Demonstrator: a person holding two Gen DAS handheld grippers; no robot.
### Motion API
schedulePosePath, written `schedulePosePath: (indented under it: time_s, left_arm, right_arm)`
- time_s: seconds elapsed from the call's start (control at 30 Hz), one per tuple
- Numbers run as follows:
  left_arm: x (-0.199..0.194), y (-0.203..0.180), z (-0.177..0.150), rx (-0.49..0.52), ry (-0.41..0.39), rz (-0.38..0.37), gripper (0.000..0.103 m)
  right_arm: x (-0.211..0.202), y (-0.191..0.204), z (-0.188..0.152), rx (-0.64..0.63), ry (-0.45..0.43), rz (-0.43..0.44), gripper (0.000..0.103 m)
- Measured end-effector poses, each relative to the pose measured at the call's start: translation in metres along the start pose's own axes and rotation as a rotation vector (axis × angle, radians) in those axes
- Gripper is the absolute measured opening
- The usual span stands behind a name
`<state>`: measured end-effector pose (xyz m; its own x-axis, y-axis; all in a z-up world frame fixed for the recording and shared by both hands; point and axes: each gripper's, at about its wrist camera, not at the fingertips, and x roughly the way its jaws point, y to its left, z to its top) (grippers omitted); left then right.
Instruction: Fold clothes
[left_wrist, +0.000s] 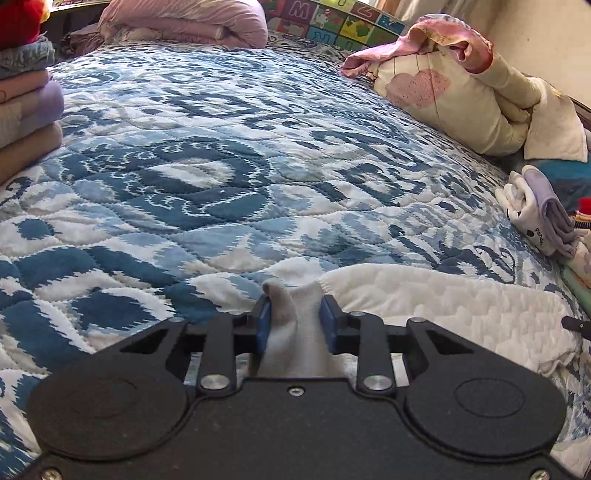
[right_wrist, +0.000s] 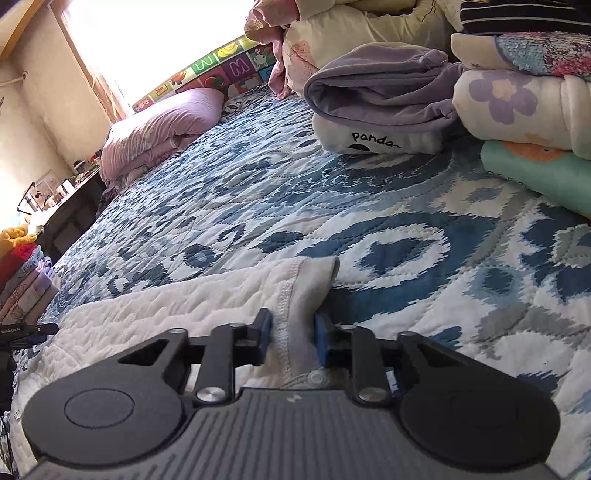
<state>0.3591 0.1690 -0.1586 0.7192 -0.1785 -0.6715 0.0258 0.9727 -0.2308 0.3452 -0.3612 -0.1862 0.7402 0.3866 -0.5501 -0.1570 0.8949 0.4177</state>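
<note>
Much of the white garment (left_wrist: 443, 306) is hidden from me: its near part goes under the black body of each tool, so I cannot see its full outline or say what kind of clothing it is. In the left wrist view only the tip of the other tool (left_wrist: 576, 325) shows at the right edge. In the right wrist view only a dark piece of the other tool (right_wrist: 29, 330) shows at the left edge.

My left tool (left_wrist: 295, 321) is closed on a bunched corner of the garment, with the cloth standing up between the blue pads (left_wrist: 263, 319). My right tool (right_wrist: 293, 332) grips another corner, where a stitched hem runs between its pads (right_wrist: 320, 339). A small round snap or button sits just behind that grip.

The garment lies flat on the bed quilt (left_wrist: 221, 177), stretched between the two tools, at the near edge of the bed. The fabric is white with a soft quilted, bubbled texture; the gripped corners look greyer and smooth.

Folded clothes (right_wrist: 384, 107) lie further away on the quilt, one with the word "panda".
</note>
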Motion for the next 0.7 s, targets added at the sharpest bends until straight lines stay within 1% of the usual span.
schedulePosePath:
  time_s: [0.03,0.07,0.17,0.27,0.37,0.4,0.43,0.5,0.53,0.57,0.6,0.63,0.67,0.7]
  left_arm:
    - [-0.001,-0.003,0.001,0.023,-0.017,0.018,0.007]
    - [-0.002,-0.005,0.002,0.046,-0.033,0.036,0.005]
    - [-0.012,-0.007,0.016,0.066,-0.113,0.047,0.005]
    - [-0.018,-0.007,0.032,0.074,-0.188,0.03,0.005]
    - [-0.018,-0.017,0.047,0.118,-0.25,0.064,0.005]
    - [-0.018,-0.018,0.052,0.126,-0.27,0.075,0.005]
    - [-0.016,-0.017,0.056,0.123,-0.284,0.082,0.005]
    - [-0.004,-0.011,0.06,0.099,-0.272,0.107,0.005]
    - [0.003,-0.007,0.062,0.087,-0.263,0.121,0.005]
    - [0.01,-0.003,0.064,0.075,-0.254,0.134,0.008]
    - [0.023,0.0,0.062,0.069,-0.189,0.159,0.015]
    - [0.031,0.002,0.056,0.073,-0.132,0.189,0.037]
    - [0.031,0.002,0.052,0.081,-0.119,0.203,0.052]
    - [0.03,0.002,0.049,0.089,-0.117,0.211,0.054]
  right_arm:
    - [0.002,0.003,0.001,-0.01,-0.003,0.004,0.014]
    - [0.003,0.005,0.001,-0.021,-0.006,0.008,0.014]
    - [0.008,0.013,0.004,-0.052,-0.017,0.02,0.012]
    - [0.004,0.028,0.015,-0.113,-0.107,-0.011,0.011]
    - [0.0,0.047,0.027,-0.172,-0.197,-0.046,0.011]
    - [-0.006,0.037,0.036,-0.176,-0.214,-0.051,0.011]
    - [-0.005,0.04,0.04,-0.183,-0.236,-0.054,0.011]
    - [-0.002,0.044,0.046,-0.18,-0.283,-0.063,0.011]
    - [0.0,0.043,0.047,-0.176,-0.271,-0.07,0.011]
    - [0.002,0.043,0.048,-0.172,-0.259,-0.078,0.011]
    - [0.003,0.043,0.049,-0.168,-0.247,-0.085,0.012]
    - [0.005,0.042,0.05,-0.164,-0.236,-0.092,0.016]
    - [0.007,0.042,0.051,-0.16,-0.224,-0.1,0.021]
    - [0.009,0.041,0.052,-0.156,-0.212,-0.107,0.031]
